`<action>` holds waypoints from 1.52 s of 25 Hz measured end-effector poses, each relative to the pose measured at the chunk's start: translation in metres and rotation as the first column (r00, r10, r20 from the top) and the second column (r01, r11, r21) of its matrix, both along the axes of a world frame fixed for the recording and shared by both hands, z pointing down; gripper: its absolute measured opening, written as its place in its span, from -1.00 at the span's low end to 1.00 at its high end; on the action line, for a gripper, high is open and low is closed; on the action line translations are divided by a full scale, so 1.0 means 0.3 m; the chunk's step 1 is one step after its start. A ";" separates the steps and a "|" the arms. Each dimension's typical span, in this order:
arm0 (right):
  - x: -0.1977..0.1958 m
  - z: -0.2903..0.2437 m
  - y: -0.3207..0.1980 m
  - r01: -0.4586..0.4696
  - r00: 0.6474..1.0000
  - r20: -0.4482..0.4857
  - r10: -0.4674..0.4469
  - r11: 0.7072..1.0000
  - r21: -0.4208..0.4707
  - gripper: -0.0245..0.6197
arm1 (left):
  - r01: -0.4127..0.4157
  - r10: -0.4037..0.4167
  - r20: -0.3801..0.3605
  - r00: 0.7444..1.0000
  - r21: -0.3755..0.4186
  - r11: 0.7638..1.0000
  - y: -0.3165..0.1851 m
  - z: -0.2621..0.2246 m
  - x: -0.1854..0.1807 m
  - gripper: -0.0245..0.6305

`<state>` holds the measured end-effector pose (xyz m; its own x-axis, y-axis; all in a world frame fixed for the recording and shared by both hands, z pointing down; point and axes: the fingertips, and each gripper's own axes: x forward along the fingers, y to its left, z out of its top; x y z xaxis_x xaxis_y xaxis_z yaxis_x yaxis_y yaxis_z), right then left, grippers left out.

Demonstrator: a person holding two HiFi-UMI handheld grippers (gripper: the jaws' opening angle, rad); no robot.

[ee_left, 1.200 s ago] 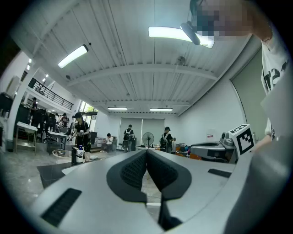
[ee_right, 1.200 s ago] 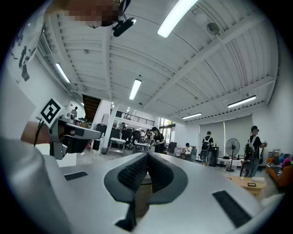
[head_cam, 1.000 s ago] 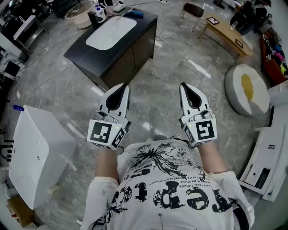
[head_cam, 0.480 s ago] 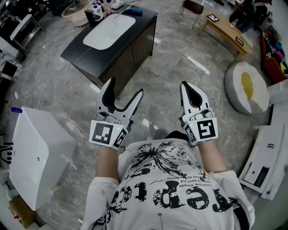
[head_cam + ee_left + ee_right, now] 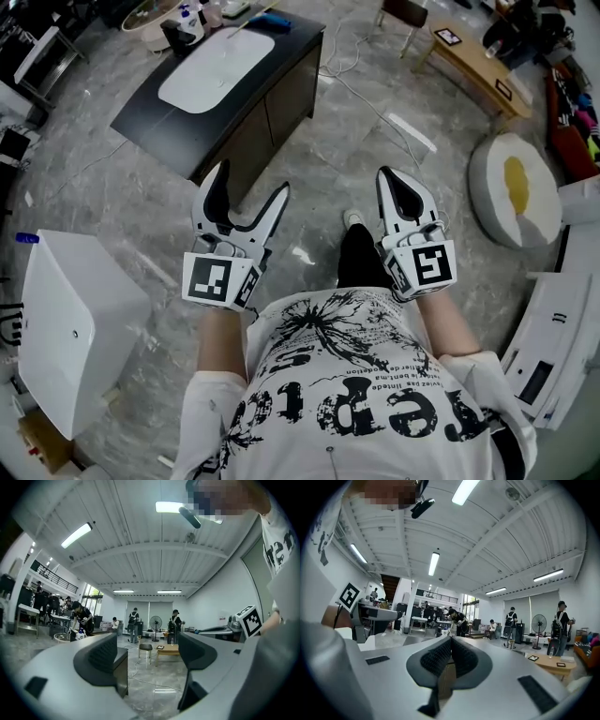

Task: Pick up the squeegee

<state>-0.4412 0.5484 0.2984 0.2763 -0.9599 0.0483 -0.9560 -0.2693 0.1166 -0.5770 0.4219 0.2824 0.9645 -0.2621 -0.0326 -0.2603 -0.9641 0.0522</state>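
My left gripper (image 5: pixel 249 185) is held level over the grey floor, and its jaws have just been opening; they stand wide apart with nothing between them. In the left gripper view the left gripper (image 5: pixel 149 656) frames only the room beyond. My right gripper (image 5: pixel 398 178) is shut and empty, its pads (image 5: pixel 450 656) pressed together. Ahead at the upper left stands a dark cabinet (image 5: pixel 141 105) with a white inset top (image 5: pixel 216 58). A blue object (image 5: pixel 279 20) lies at its far end. I cannot make out a squeegee for certain.
A white box (image 5: pixel 75 319) stands on the floor at the left. A round white cushion with a yellow centre (image 5: pixel 511 183) and white equipment (image 5: pixel 553 319) are at the right. A wooden bench (image 5: pixel 473 66) and a floor cable (image 5: pixel 375 112) lie ahead; several people stand far off.
The left jaws went from shut to wide open. Both grippers and the person moved toward the cabinet, and a leg has stepped forward between the arms.
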 end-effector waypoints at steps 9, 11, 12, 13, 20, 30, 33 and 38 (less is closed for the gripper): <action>0.690 0.031 -0.301 0.099 0.994 -0.040 -0.099 0.995 0.000 -0.88 | 0.144 -0.145 0.011 0.989 0.008 0.989 -0.260 0.025 0.618 0.27; 0.882 -0.014 -0.385 0.129 0.990 -0.062 -0.129 0.992 -0.002 -0.88 | 0.168 -0.168 0.006 0.986 0.005 0.986 -0.329 -0.018 0.809 0.27; 0.972 -0.033 -0.431 0.147 0.986 -0.076 -0.147 0.989 -0.006 -0.88 | 0.183 -0.183 0.003 0.983 0.006 0.983 -0.370 -0.038 0.899 0.27; 1.052 -0.049 -0.476 0.169 0.982 -0.088 -0.169 0.986 -0.012 -0.88 | 0.203 -0.203 -0.002 0.979 0.006 0.979 -0.411 -0.055 0.980 0.27; 1.478 -0.119 -0.729 0.253 0.964 -0.081 -0.253 0.967 -0.011 -0.88 | 0.302 -0.302 -0.003 0.953 -0.039 0.953 -0.639 -0.089 1.387 0.26; 1.695 0.047 -1.062 0.330 0.944 0.013 -0.330 0.942 -0.068 -0.88 | 0.409 -0.398 0.100 0.912 -0.144 0.901 -0.968 0.085 1.577 0.27; 1.757 0.075 -1.208 0.340 0.940 0.016 -0.340 0.937 -0.076 -0.88 | 0.422 -0.405 0.126 0.905 -0.166 0.891 -1.115 0.145 1.650 0.26; 1.875 0.100 -1.564 0.373 0.927 0.000 -0.374 0.923 -0.099 -0.88 | 0.448 -0.418 0.169 0.893 -0.233 0.863 -1.466 0.246 1.795 0.26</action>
<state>0.1213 0.0793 0.3286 -0.0997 -0.9847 0.1429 -0.9825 0.1202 0.1424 -0.0385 -0.0180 0.3563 0.7453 -0.6382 0.1927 -0.6666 -0.7087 0.2311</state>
